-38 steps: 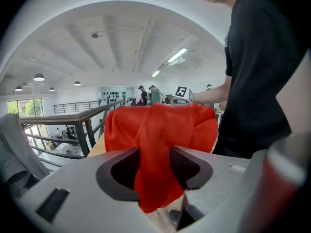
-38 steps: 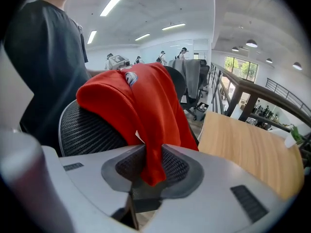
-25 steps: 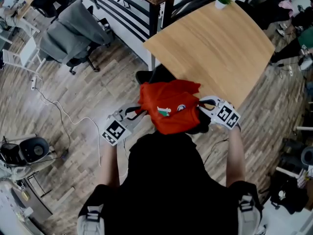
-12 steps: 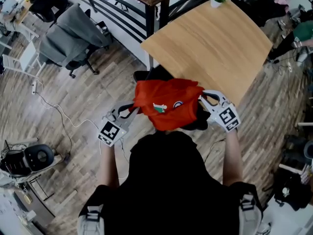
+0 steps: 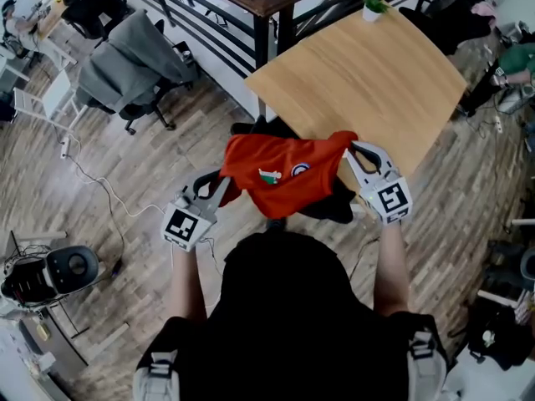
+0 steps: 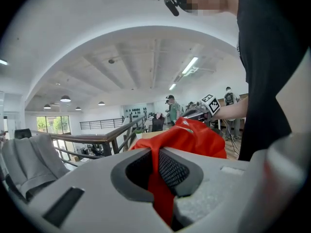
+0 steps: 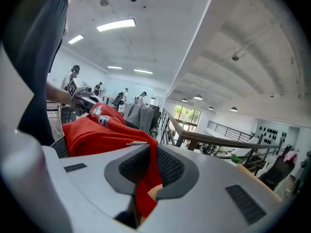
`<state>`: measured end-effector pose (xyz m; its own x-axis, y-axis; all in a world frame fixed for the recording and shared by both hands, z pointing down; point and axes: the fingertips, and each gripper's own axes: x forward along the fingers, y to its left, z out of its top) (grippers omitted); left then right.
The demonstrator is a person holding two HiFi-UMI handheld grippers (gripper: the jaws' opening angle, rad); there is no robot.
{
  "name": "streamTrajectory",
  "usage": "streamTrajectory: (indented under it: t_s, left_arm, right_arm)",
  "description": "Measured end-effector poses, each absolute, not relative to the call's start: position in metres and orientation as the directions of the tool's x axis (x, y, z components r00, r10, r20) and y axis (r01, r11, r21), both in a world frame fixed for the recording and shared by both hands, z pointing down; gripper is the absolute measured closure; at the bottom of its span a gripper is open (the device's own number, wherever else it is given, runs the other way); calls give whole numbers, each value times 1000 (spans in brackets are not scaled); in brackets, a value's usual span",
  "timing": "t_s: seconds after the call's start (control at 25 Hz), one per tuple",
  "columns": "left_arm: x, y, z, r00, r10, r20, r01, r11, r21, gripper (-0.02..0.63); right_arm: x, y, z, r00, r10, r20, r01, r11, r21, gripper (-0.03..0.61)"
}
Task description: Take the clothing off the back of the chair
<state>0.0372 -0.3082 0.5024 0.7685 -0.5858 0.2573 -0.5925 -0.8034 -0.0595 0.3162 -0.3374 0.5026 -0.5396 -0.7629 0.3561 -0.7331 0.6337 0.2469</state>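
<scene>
While you look down in the head view, your left gripper (image 5: pixel 219 189) and right gripper (image 5: pixel 353 153) hold the red fabric shirt (image 5: pixel 288 178) spread between them above the black chair (image 5: pixel 336 209); the left gripper view shows jaws clamped on a red fold; the right gripper view shows jaws pinching the opposite edge.

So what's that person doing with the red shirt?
A person holds a gripper in each hand. The left gripper and the right gripper are each clamped on an end of the red shirt, holding it spread between them over the black chair, beside the wooden table. It looks lifted off the chair's back.
</scene>
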Motion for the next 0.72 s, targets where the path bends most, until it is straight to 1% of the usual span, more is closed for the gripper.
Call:
streamTrajectory:
  t_s: [0.36,0.72]
  left_arm:
    - [22,-293,470,719,-668,192,-667,-741,-80,592]
    - [15,-270,437,682,-721,127,-709,-693,-130,592]
  right_arm:
    - [304,-329,454,-581,-783,224,-739,622,260,537]
    - [301,-312,420,-610,-776,157,-721,627,296,537]
